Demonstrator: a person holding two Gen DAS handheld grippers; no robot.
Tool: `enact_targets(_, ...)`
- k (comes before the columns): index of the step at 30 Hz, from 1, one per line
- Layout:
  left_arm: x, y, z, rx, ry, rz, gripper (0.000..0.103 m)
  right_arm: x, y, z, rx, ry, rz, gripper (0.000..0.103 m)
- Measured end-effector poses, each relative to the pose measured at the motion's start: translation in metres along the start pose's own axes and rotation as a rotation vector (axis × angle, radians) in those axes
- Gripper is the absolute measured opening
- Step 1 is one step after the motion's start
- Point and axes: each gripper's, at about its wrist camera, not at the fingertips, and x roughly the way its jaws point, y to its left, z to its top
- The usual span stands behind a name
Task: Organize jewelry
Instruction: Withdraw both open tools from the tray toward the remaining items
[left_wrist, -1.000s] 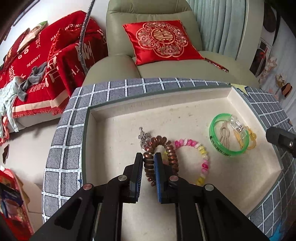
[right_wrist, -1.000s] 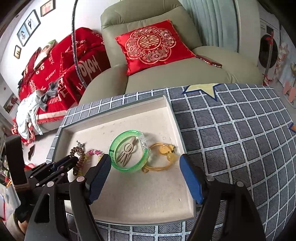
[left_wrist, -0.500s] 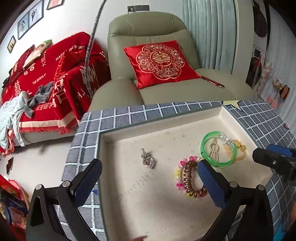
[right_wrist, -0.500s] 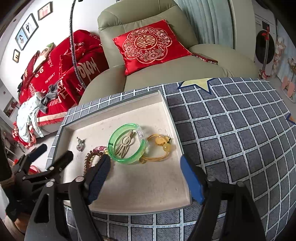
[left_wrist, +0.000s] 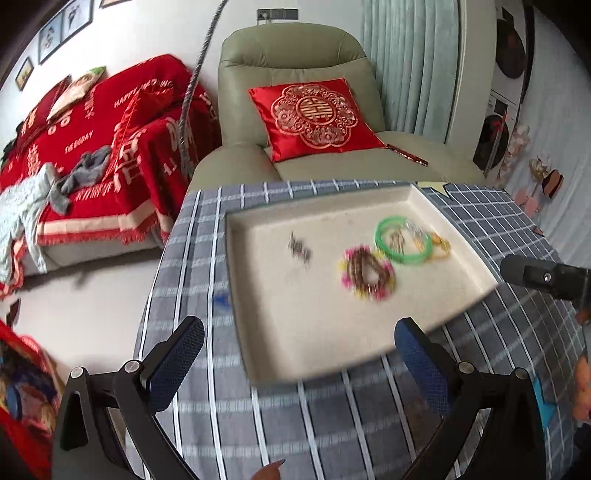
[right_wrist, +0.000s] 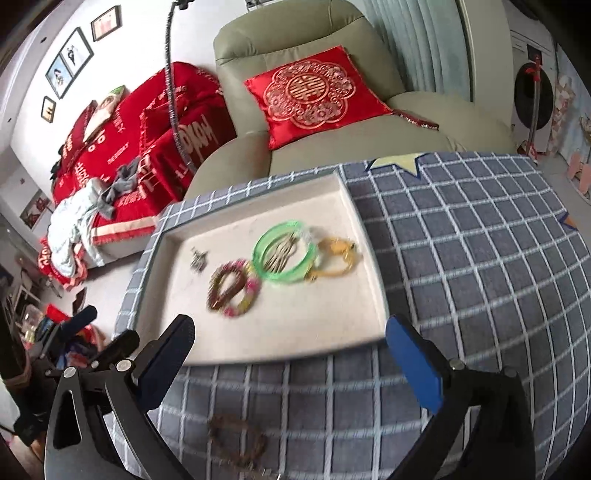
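Your left gripper (left_wrist: 299, 354) and right gripper (right_wrist: 290, 354) both stood spread wide with nothing between the pads, short of the tray's (right_wrist: 280, 350) near edge; the right one's jaws had just been opening. A second before, your left had been clamped on the brown bead bracelet (right_wrist: 225, 286); now that bracelet lay released on the pink and yellow one (right_wrist: 247, 295) mid-tray, left of the green bangle (right_wrist: 282, 251). Another beaded strand (right_wrist: 236, 443) lay on the checked cloth (right_wrist: 461, 258) near you. I judged it light, limp and apt to slide; pinch across one side of its loop.
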Motion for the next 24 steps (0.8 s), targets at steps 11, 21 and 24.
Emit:
enact_targets(11, -0.033, -0.001, -0.079, 0.009, 0.098, -0.093, 0.103, -0.042, 0.008, -0.08, -0.037, 0.083, -0.002, 0.103)
enact_targets(21, -0.044, -0.029, -0.121, 0.102, 0.138, -0.164, 0.103, -0.037, 0.004, -0.126, -0.155, 0.167, -0.061, 0.103)
enact_targets(24, -0.043, -0.034, -0.124, 0.113, 0.147, -0.174, 0.103, -0.03, 0.009, -0.13, -0.2, 0.185, -0.053, 0.103)
